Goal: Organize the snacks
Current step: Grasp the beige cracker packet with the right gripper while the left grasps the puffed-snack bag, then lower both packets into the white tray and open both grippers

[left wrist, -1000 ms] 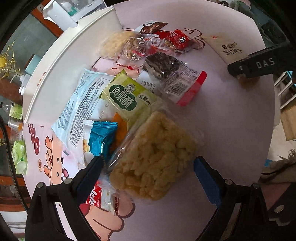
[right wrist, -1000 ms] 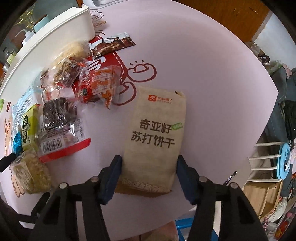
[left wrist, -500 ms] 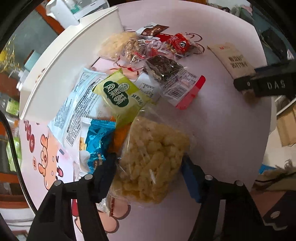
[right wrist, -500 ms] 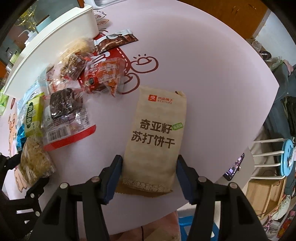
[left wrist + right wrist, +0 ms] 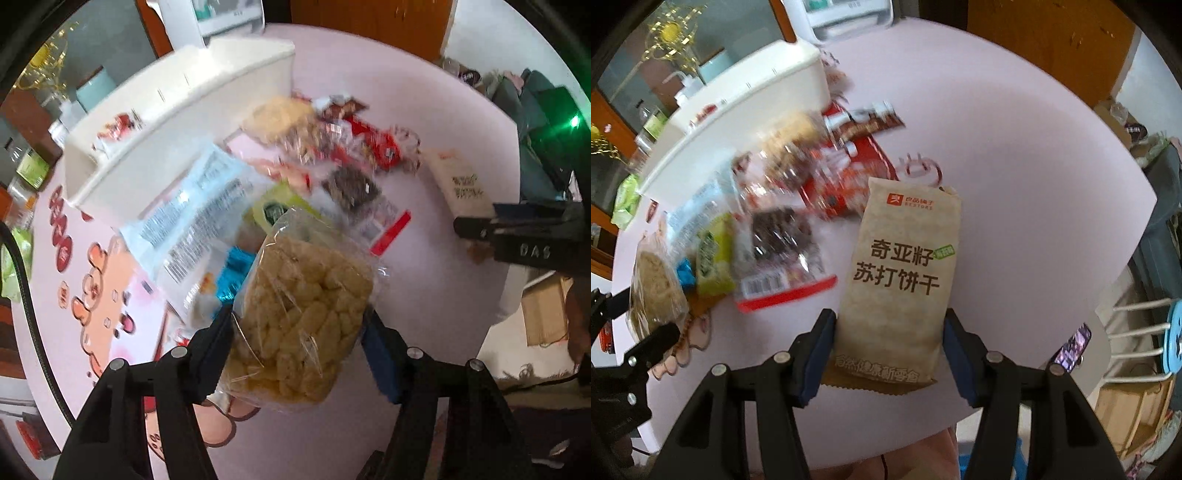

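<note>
Now both jaws clenched, left gripper (image 5: 297, 328) on puffed-snack bag (image 5: 303, 325), right gripper (image 5: 888, 339) on cracker packet (image 5: 901, 273), bare table (image 5: 1034, 206) rightward.

Pink table (image 5: 1015, 155) (cartoon-printed) carries a white bin (image 5: 177, 122) beside loose snack packets (image 5: 347, 155).

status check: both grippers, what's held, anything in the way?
Left gripper just closed on puffed-snack bag. Right gripper shut on brown cracker pack. Both packs off the pile; white bin beyond, path unobstructed.
</note>
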Action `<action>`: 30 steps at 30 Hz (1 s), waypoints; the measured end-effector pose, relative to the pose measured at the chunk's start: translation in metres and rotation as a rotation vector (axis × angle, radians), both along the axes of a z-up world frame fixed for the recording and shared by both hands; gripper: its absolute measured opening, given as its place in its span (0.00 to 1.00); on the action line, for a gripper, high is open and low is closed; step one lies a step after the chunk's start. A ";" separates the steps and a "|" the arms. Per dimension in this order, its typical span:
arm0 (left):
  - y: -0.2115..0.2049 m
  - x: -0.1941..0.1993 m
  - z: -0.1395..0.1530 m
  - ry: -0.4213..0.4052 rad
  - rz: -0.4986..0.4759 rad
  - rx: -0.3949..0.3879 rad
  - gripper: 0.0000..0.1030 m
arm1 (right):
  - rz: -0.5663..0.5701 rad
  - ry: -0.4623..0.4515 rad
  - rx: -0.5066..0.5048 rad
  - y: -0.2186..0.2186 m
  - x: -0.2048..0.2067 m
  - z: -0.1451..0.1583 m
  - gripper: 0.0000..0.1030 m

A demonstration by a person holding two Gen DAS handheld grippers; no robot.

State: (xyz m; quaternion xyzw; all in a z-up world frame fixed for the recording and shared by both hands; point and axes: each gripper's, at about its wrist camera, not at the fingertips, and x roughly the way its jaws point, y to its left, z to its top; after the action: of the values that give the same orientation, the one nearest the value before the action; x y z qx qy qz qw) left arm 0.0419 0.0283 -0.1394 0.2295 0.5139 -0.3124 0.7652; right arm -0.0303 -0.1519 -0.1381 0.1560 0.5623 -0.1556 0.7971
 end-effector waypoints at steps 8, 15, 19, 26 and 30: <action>0.003 0.026 0.067 -0.105 0.057 -0.114 0.63 | 0.052 -0.157 -0.015 0.001 0.025 0.057 0.56; 0.007 0.060 0.122 -0.218 0.115 -0.184 0.63 | 0.131 -0.276 -0.063 0.021 0.056 0.104 0.56; 0.009 0.081 0.147 -0.275 0.152 -0.209 0.63 | 0.184 -0.326 -0.093 0.028 0.080 0.126 0.56; 0.011 0.118 0.180 -0.350 0.217 -0.240 0.63 | 0.265 -0.421 -0.162 0.035 0.127 0.174 0.56; 0.012 0.138 0.195 -0.384 0.261 -0.266 0.63 | 0.302 -0.443 -0.157 0.039 0.163 0.186 0.56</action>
State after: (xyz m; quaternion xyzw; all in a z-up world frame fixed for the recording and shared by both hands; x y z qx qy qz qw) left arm 0.1799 0.0405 0.0561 0.1139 0.3389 -0.2266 0.9060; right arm 0.1322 -0.1129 0.0481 0.0383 0.3775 -0.0403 0.9243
